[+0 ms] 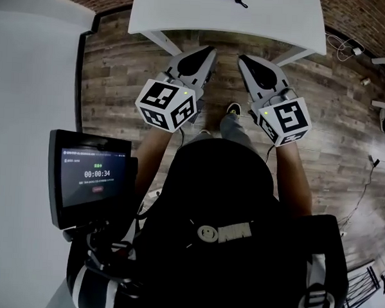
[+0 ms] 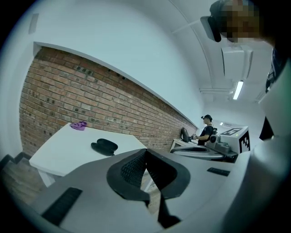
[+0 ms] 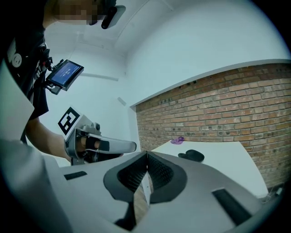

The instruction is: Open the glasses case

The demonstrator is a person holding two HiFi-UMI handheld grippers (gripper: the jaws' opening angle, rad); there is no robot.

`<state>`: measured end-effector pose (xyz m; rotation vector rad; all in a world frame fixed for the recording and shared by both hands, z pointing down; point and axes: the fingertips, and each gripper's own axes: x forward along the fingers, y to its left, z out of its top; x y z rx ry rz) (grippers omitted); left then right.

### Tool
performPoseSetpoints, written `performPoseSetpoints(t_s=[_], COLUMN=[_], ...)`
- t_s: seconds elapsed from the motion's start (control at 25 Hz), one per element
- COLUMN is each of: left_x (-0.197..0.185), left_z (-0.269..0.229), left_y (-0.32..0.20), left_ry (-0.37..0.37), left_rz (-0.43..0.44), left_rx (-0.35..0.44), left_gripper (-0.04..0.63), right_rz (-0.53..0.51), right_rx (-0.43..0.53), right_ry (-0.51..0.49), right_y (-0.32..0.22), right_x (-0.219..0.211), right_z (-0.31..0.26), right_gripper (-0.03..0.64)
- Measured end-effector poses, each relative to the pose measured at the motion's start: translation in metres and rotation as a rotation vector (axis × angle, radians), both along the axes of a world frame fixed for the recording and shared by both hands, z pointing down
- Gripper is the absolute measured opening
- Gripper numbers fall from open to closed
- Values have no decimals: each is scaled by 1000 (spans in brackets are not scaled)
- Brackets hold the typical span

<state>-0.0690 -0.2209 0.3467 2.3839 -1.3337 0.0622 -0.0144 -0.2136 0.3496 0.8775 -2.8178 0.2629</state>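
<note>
The left gripper (image 2: 146,152) had its jaws pressed together at the tips, with nothing between the ribbed black pads, and the right gripper (image 3: 147,155) was closed and empty in the same way. Both were held short of the white table (image 2: 59,152), side by side and a little apart, each pointing toward the table's near edge over the wooden floor (image 1: 119,82). The marker cubes (image 1: 166,104) sat at the rear of each gripper, close to the person's forearms. The glasses case (image 2: 104,146), a dark oval, lay shut on the tabletop well beyond both sets of jaws, untouched by either. A small purple object (image 2: 78,125) rested farther back on the same table, nearer the brick wall (image 2: 91,100) and apart from the case. A screen (image 1: 91,177) showing a timer was mounted at the person's left side. In the left gripper view another person (image 2: 207,132) stood at a distant table.
</note>
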Motion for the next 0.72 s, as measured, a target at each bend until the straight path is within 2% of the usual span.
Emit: performPoseSetpoints(t_s=[0.32, 0.6, 0.72], left_x=[-29, -38, -29], left_z=[3, 3, 2], left_y=[102, 175, 195], left_ry=[28, -26, -27], left_rz=[12, -23, -17], left_rx=[29, 69, 70], left_gripper=[5, 5, 5], right_rz=[46, 43, 35], right_rx=[14, 20, 10], right_ry=[28, 29, 33], right_y=[105, 178, 200], right_x=[-25, -31, -24], right_z=[6, 7, 9], right_gripper=[8, 7, 6])
